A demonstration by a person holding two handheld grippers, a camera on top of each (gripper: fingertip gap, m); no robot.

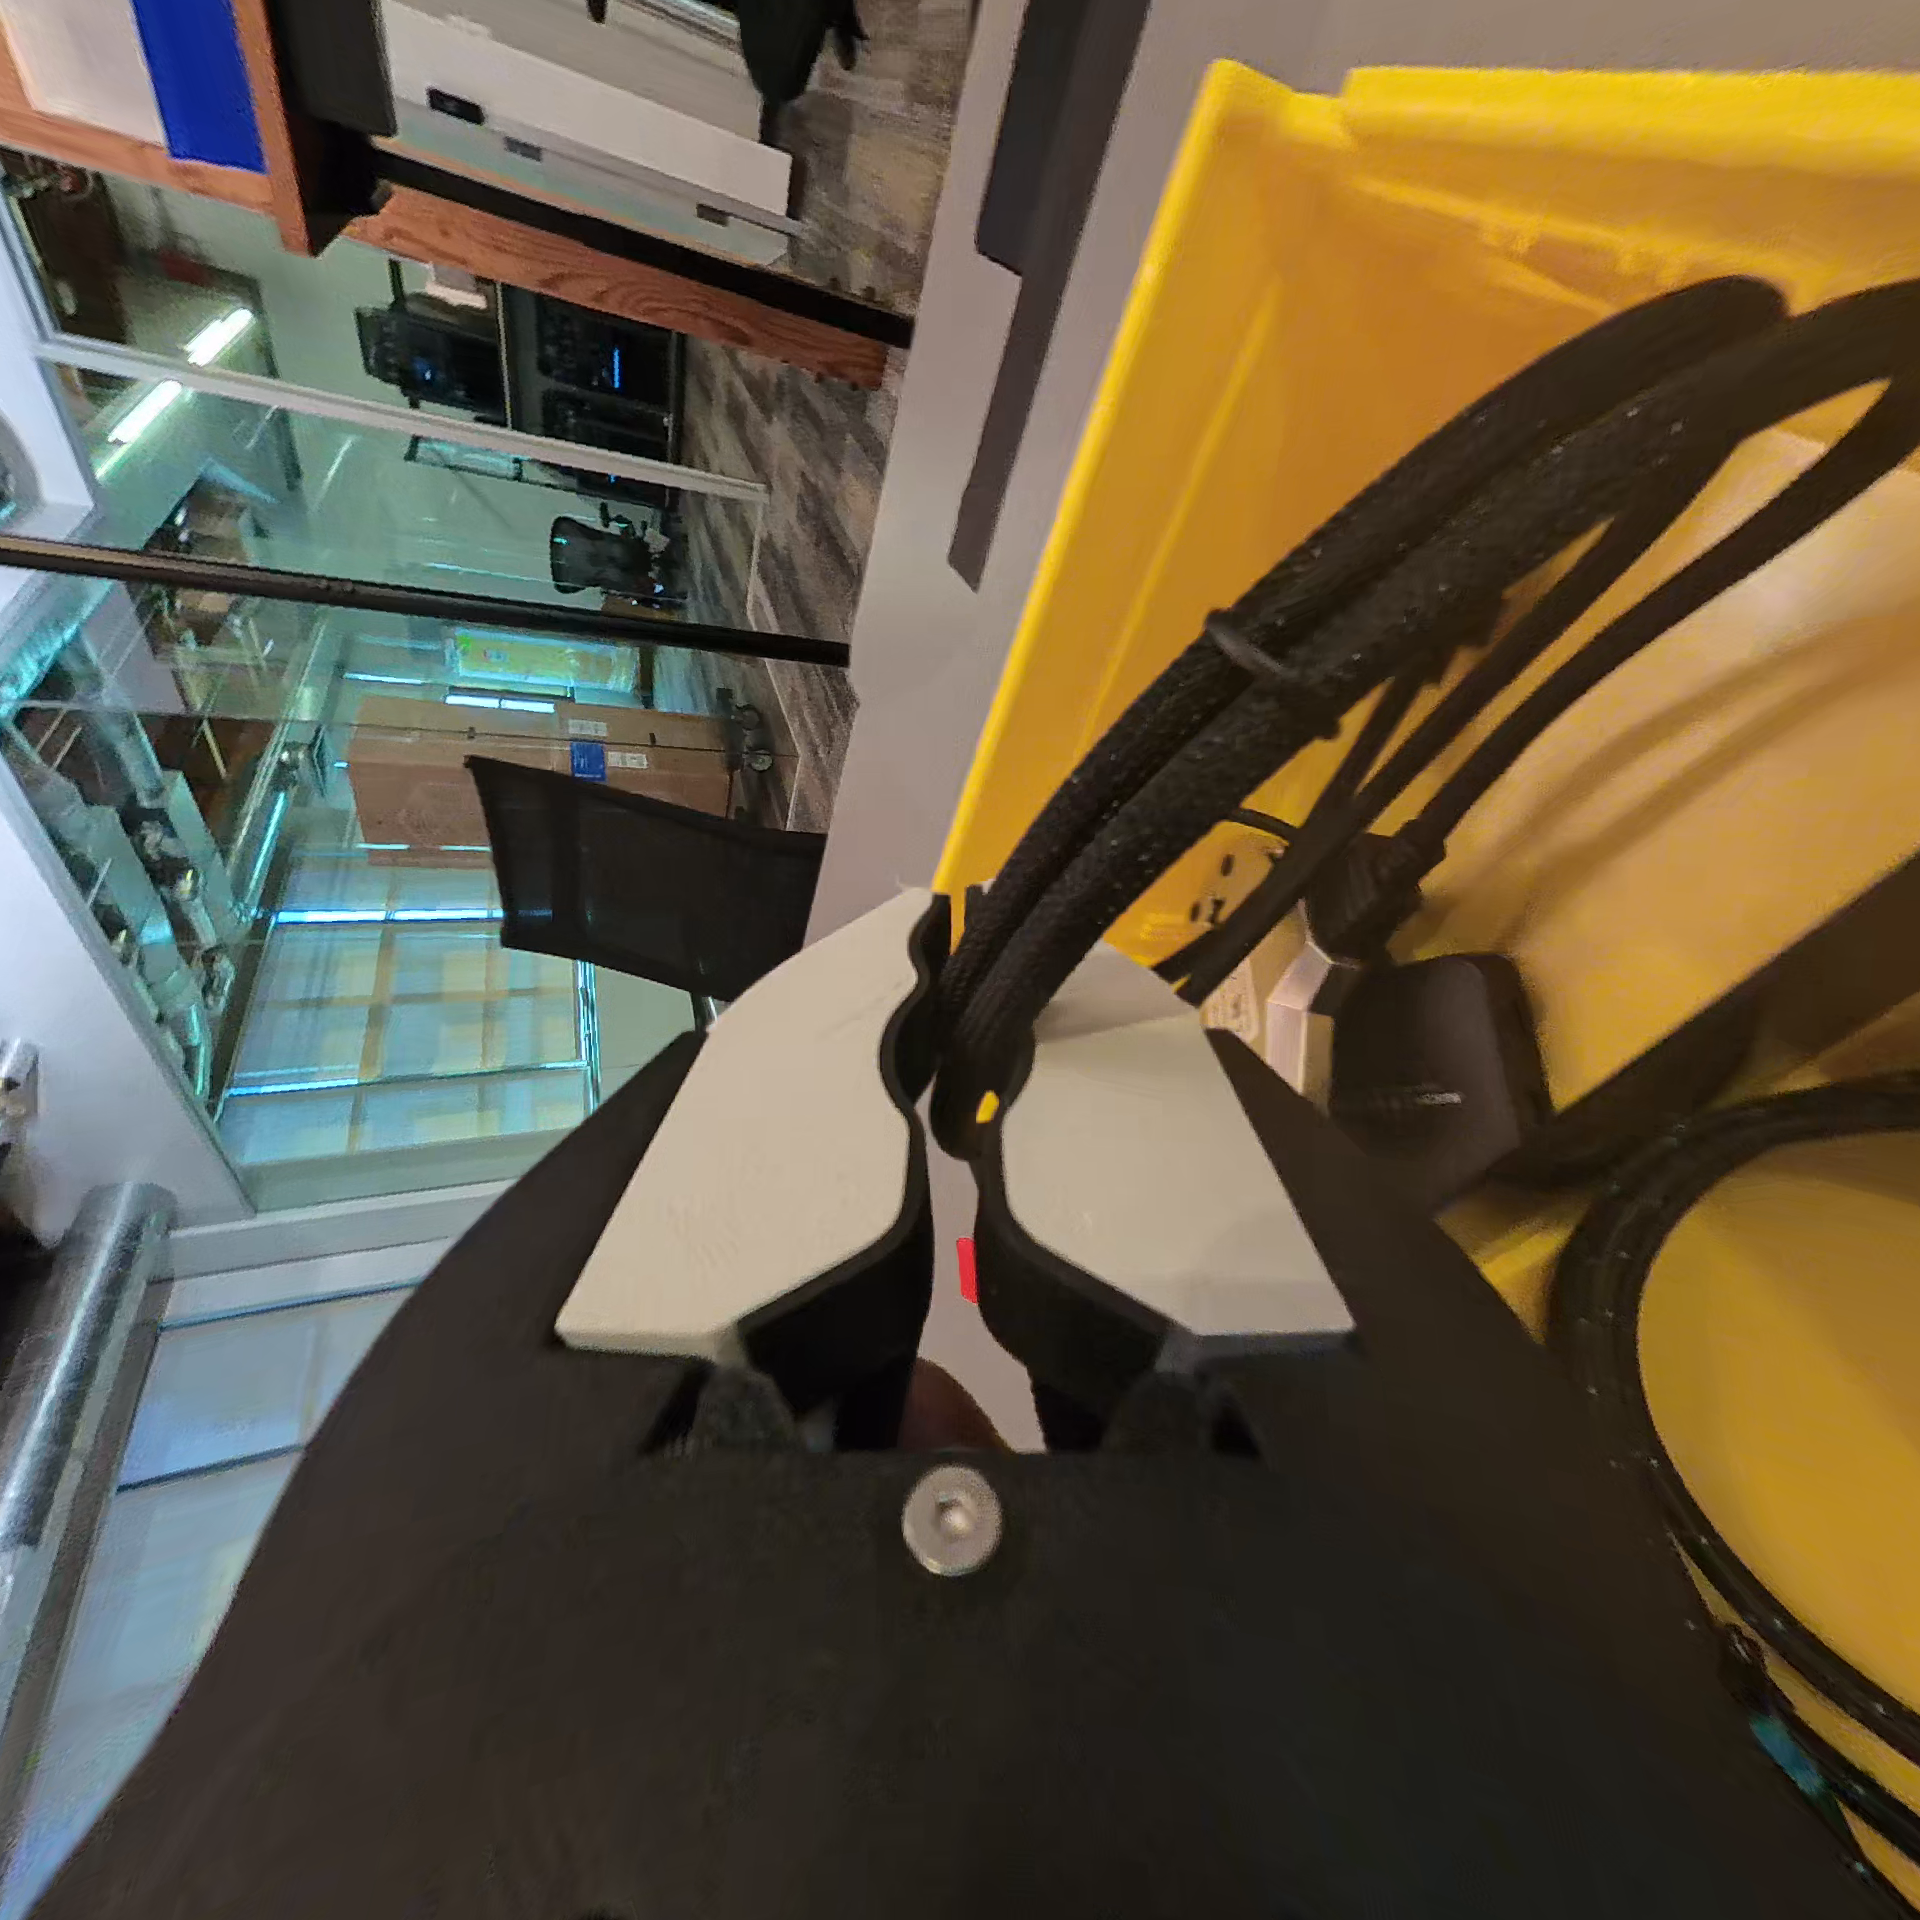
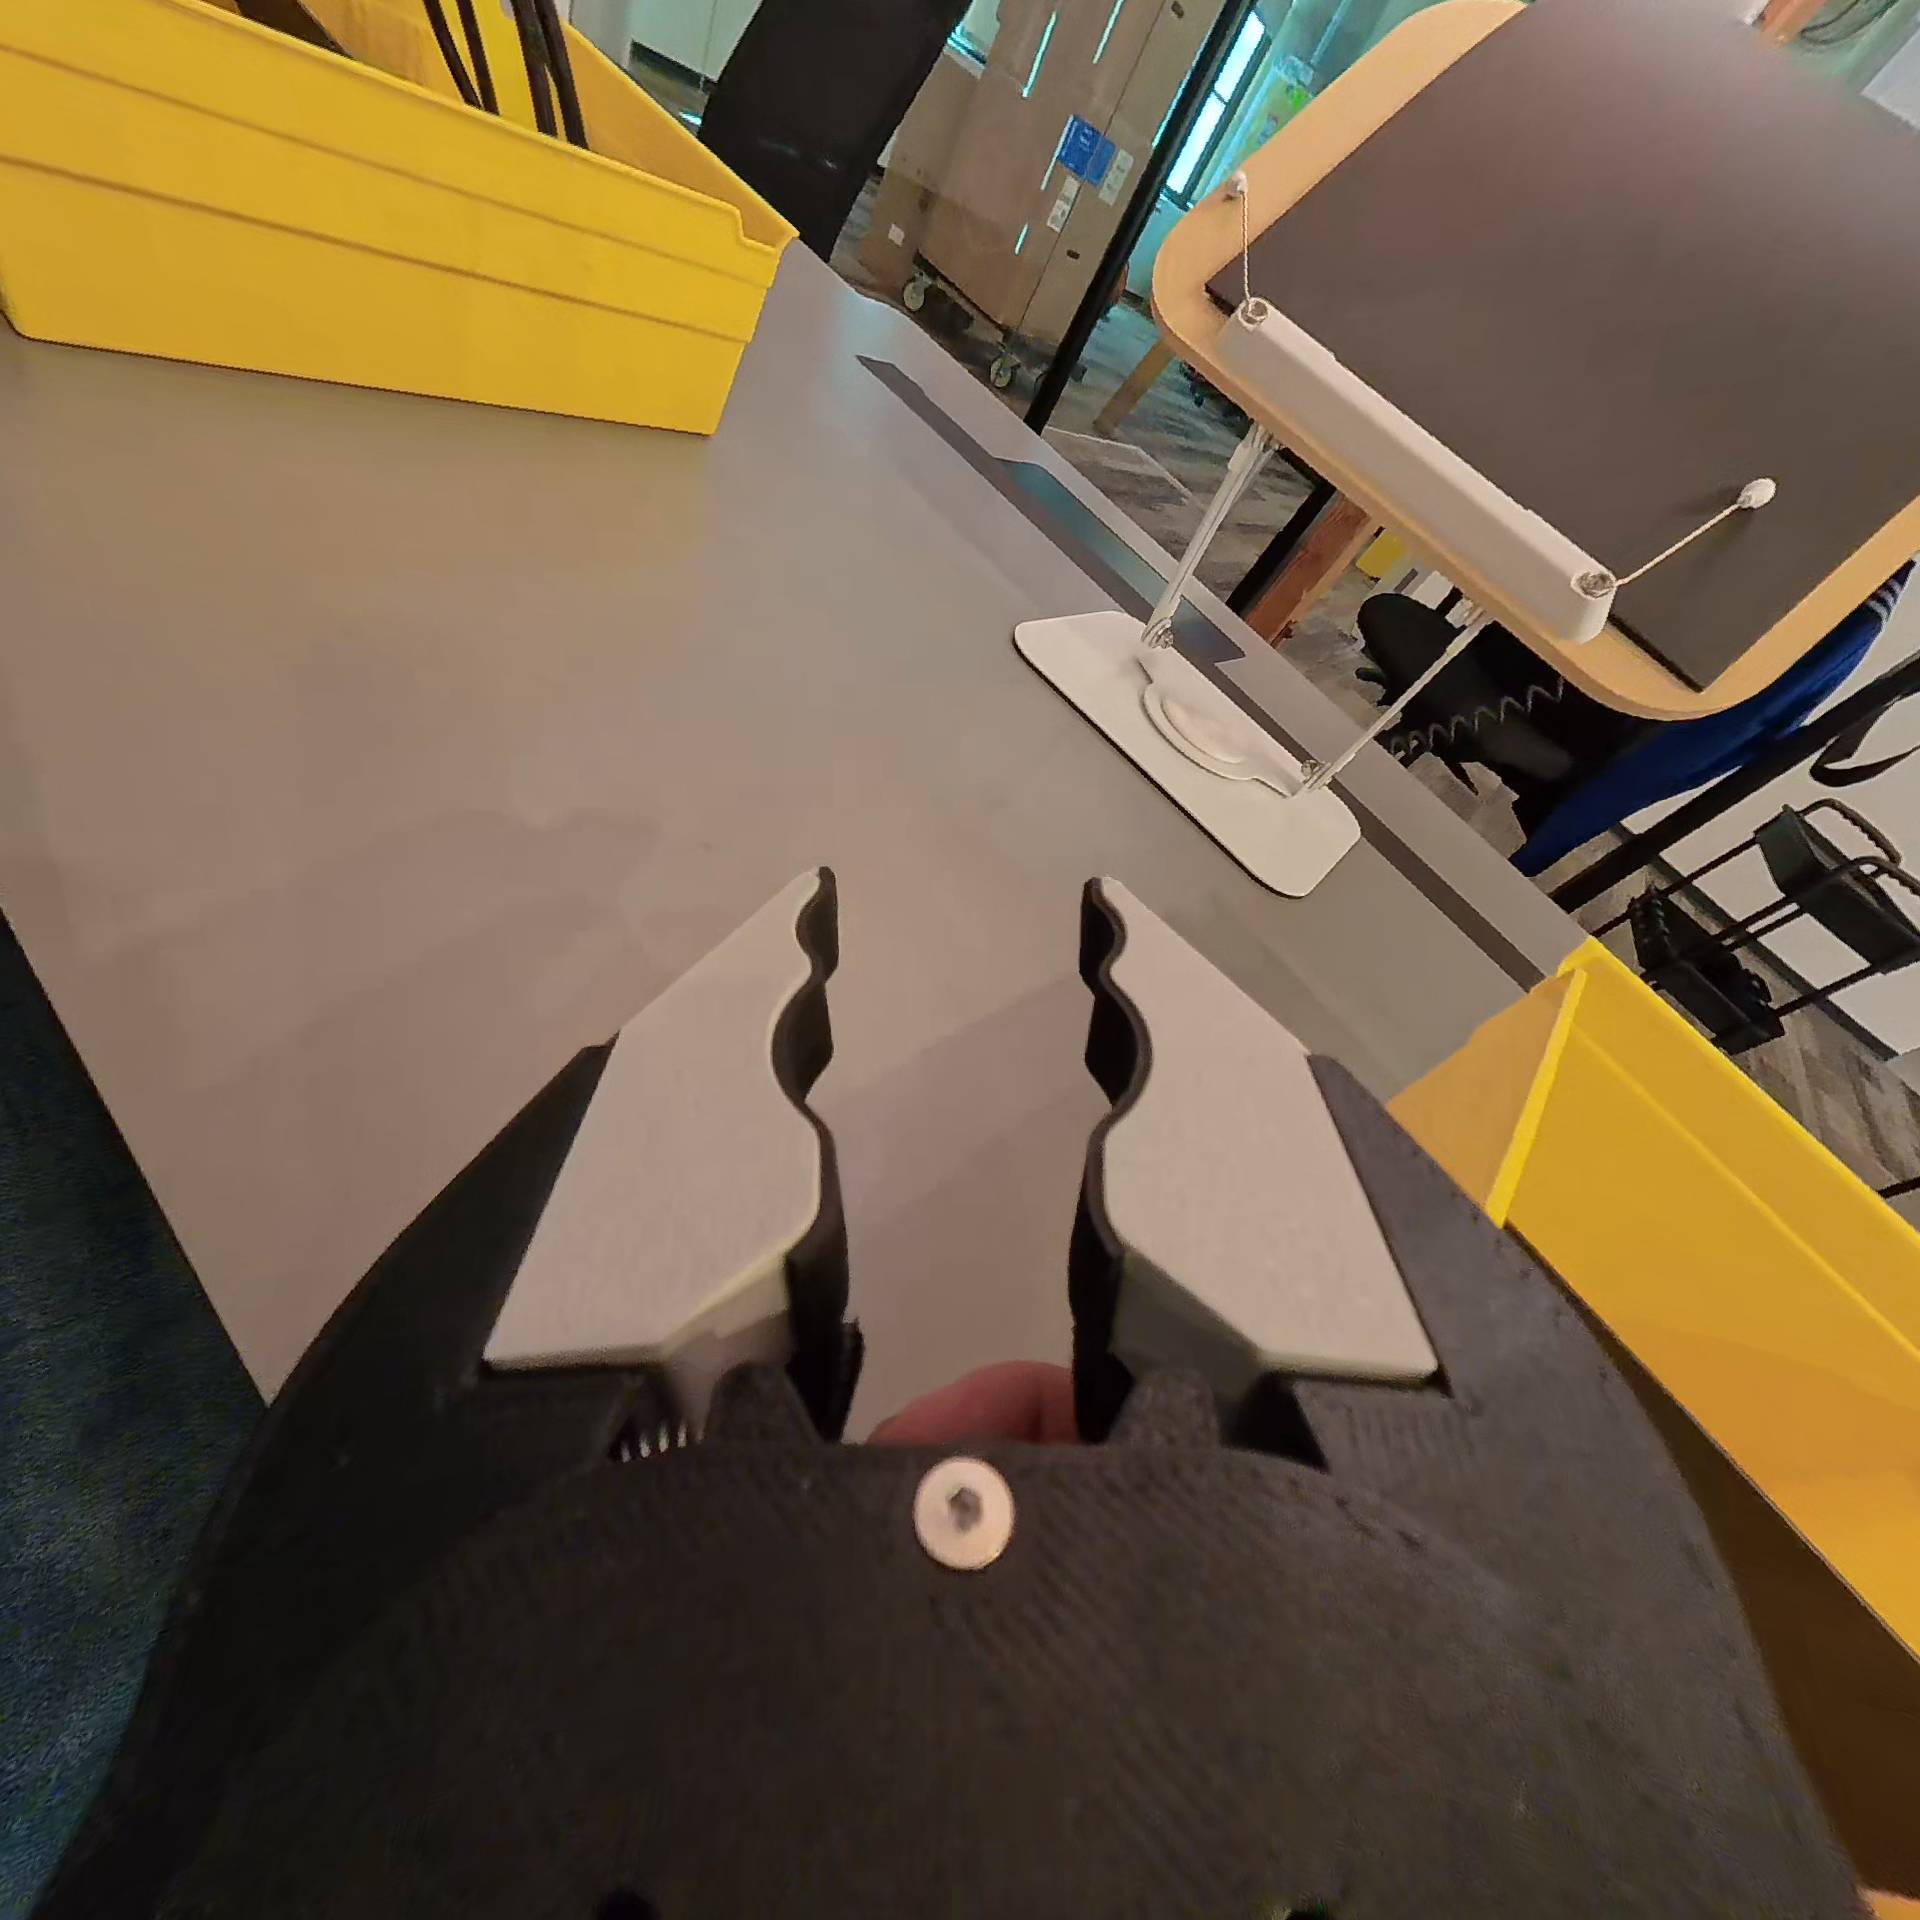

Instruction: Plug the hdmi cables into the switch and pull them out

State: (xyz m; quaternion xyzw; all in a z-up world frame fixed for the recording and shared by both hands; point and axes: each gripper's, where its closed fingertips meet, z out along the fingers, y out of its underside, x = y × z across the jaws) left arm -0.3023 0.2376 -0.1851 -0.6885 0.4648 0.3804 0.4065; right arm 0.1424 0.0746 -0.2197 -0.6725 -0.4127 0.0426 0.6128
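Observation:
In the left wrist view my left gripper (image 1: 961, 997) is shut on a bundle of black braided HDMI cables (image 1: 1299, 665) and holds it at the rim of a yellow bin (image 1: 1299, 312). The view is rolled sideways. Deeper in the bin lie a silver box with black plugs (image 1: 1309, 997) and a coiled black cable (image 1: 1621, 1351). In the right wrist view my right gripper (image 2: 956, 904) is open and empty, low over the grey table (image 2: 468, 675). The same yellow bin (image 2: 364, 281) stands at the far left with black cables (image 2: 509, 62) rising from it.
A second yellow bin (image 2: 1683, 1226) sits at the right of my right gripper. A white stand (image 2: 1195, 727) holding a tilted dark board (image 2: 1610, 312) is on the table's right edge. Chairs, cardboard boxes and glass walls lie beyond the table. Some 50 centimetres of space lies between my two pairs of fingers.

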